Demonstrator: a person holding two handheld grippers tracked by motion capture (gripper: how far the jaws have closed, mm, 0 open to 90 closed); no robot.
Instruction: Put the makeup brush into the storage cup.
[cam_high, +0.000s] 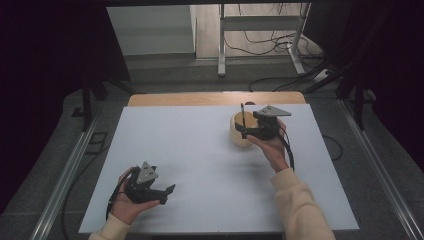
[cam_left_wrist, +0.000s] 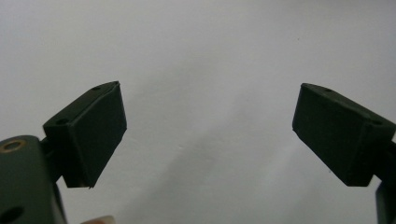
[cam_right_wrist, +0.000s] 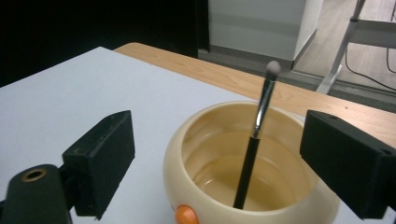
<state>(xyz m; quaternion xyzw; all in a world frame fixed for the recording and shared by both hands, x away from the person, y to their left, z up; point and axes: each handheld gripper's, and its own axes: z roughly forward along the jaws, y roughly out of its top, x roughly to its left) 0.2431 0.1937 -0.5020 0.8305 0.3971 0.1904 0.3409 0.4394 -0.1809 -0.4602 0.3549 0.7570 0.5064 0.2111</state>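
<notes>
The white table (cam_high: 200, 165) spreads bare around my left gripper (cam_high: 167, 192), fingers (cam_left_wrist: 93, 135) spread wide, empty. My right gripper (cam_right_wrist: 215, 163) hovers at the cream bowl (cam_right_wrist: 187, 158), fingers (cam_right_wrist: 102, 154) wide apart, touching nothing; a makeup brush (cam_right_wrist: 254, 140) leans inside, between them. The table's far edge lies just beyond.

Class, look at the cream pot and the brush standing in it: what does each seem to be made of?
Cream pot: probably glazed ceramic or glossy plastic; smooth, with soft highlights inside. Brush: matte black handle, plastic or painted wood; shiny silver ferrule, likely metal; pale fuzzy tip, probably bristles.
</notes>
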